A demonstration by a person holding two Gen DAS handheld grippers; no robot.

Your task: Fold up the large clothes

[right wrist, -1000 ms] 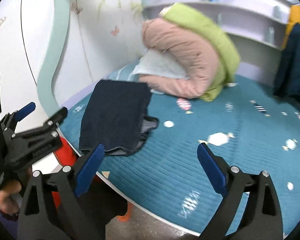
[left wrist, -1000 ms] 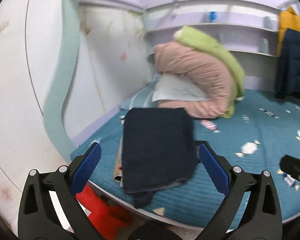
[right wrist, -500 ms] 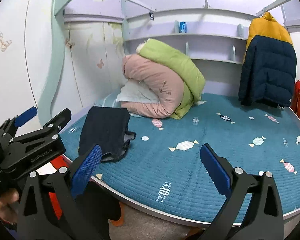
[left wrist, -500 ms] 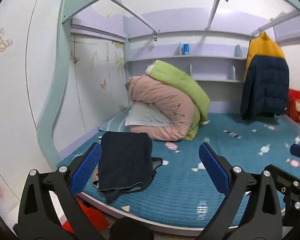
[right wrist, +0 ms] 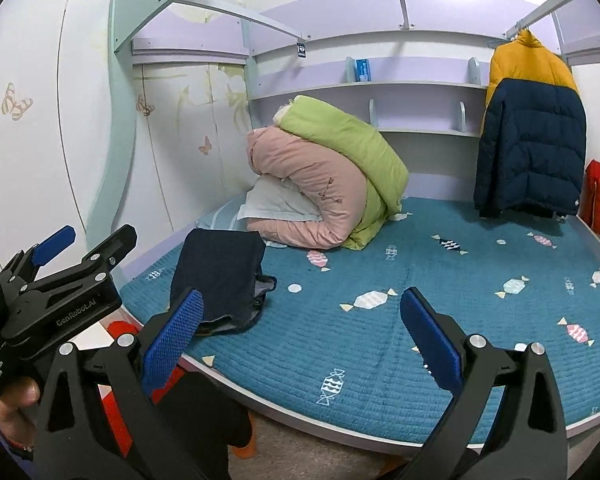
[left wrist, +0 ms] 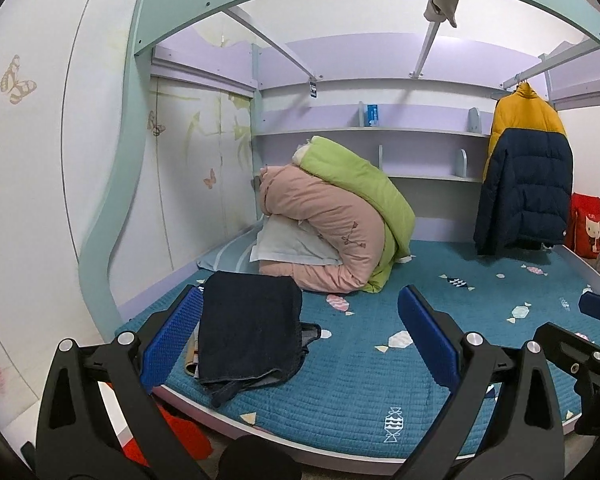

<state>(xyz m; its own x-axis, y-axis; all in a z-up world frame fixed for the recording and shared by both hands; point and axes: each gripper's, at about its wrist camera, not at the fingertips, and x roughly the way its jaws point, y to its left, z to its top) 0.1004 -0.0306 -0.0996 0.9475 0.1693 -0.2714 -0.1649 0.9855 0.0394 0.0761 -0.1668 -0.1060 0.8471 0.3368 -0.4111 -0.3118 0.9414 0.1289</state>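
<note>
both hand-held grippers (left wrist: 300, 344) (right wrist: 300, 336) pulled back, spread empty, folded dark garment (left wrist: 250, 332) further off

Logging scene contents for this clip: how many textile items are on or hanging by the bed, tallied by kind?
Folded dark garments: 1
Rolled quilts: 2, pink and green
White pillows: 1
Hanging puffer jackets: 1
Total: 5
Something lighter peeks from under the folded garment; I cannot tell what it is, so it is not counted.
</note>
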